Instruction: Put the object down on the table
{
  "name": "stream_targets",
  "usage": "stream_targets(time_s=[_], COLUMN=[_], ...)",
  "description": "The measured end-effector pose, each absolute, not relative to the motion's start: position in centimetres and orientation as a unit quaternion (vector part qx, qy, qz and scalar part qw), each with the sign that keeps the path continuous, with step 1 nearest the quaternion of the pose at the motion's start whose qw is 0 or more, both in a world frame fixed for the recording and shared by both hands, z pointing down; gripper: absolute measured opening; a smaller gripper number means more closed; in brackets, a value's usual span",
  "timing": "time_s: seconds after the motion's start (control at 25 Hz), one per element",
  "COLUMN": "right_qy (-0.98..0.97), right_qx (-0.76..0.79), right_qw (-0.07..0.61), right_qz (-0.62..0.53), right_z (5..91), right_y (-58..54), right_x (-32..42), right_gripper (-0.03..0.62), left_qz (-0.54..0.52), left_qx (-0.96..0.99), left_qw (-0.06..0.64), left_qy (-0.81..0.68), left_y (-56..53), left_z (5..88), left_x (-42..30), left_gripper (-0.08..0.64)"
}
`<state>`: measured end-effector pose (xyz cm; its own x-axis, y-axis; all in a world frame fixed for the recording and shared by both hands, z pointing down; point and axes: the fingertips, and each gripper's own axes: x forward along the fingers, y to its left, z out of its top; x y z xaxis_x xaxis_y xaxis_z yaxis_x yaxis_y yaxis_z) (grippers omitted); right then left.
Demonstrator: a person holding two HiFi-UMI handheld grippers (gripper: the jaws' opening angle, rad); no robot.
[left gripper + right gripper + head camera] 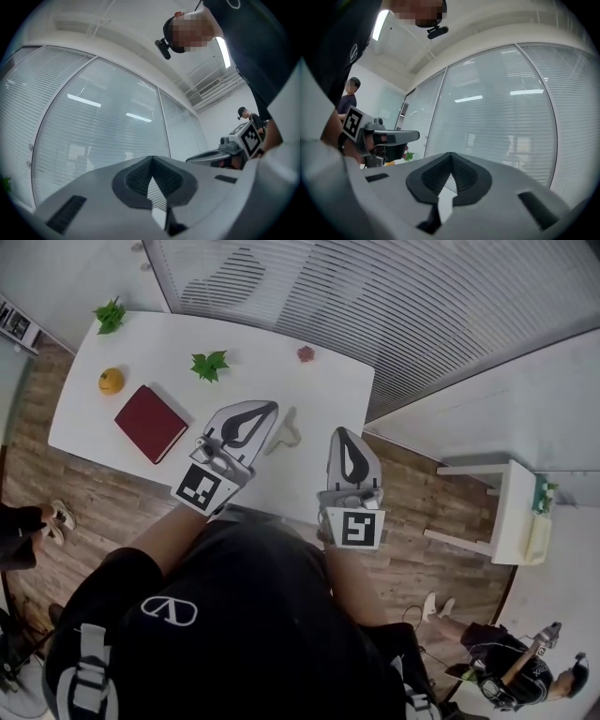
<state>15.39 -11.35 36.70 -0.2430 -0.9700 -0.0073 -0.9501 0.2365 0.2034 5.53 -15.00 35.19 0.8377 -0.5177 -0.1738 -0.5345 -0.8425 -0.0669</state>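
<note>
Left grey two-jaw gripper: jaws together, empty. Right grey two-jaw gripper: same. Between them, small pale beige object on white rectangular table. Dark red book well apart.

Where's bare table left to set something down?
Best: the table's right end, bordered by the pink bit, the far edge and the right tool. Also the far strip between corner leaf and middle leaf. Crowded: the left end with orange and book; a pale object lies by the left tool.
</note>
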Motion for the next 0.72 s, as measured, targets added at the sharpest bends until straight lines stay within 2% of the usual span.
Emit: stream_targets(time_s=[0.72], right_qy=[-0.794], right_qx=[0.598], right_qw=[0.077], right_qz=[-0.076], right_z=[37.4], right_y=[-11.8], right_x=[14.2], right_gripper=[0.003], left_qz=[0.073], left_qx=[-0.956], left_qw=[0.052], left_qy=[0.279], left_y=[-15.2], left_z=[35.5], left_x=[5.0], left_gripper=[0.005])
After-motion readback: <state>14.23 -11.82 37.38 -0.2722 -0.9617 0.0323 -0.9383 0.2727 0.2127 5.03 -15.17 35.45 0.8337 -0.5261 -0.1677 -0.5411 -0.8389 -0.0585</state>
